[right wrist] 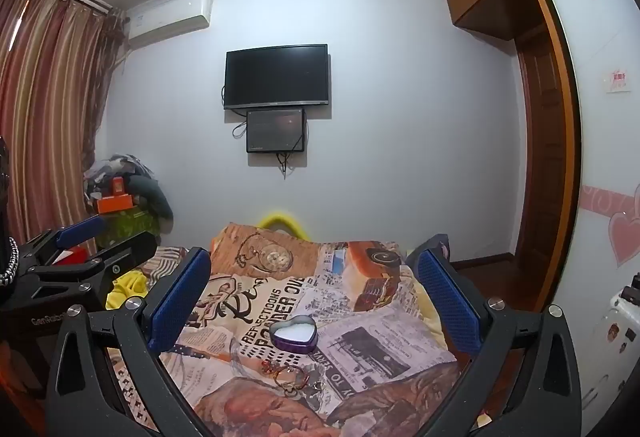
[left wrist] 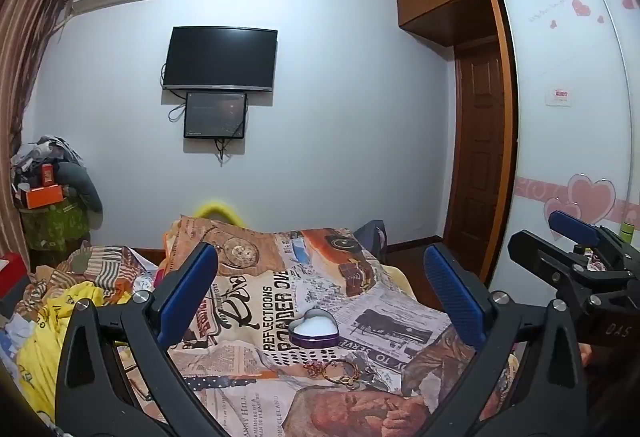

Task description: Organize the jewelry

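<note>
A purple heart-shaped tin (left wrist: 314, 329) with a white lining lies open on the patterned cloth; it also shows in the right wrist view (right wrist: 294, 333). In front of it lies a small heap of gold jewelry (left wrist: 336, 371), a bangle with chains, also in the right wrist view (right wrist: 290, 377). My left gripper (left wrist: 320, 297) is open and empty, held above and short of the tin. My right gripper (right wrist: 314, 301) is open and empty, likewise above the tin. Each gripper shows at the edge of the other's view, the right one (left wrist: 576, 249) and the left one (right wrist: 92, 241).
The newspaper-print cloth (left wrist: 256, 297) covers a raised surface on a bed. Yellow and striped bedding (left wrist: 72, 301) lies at the left. A pile of clothes and boxes (left wrist: 52, 193) stands by the curtain. A television (left wrist: 220, 59) hangs on the far wall. A wardrobe (left wrist: 560, 109) and door stand at the right.
</note>
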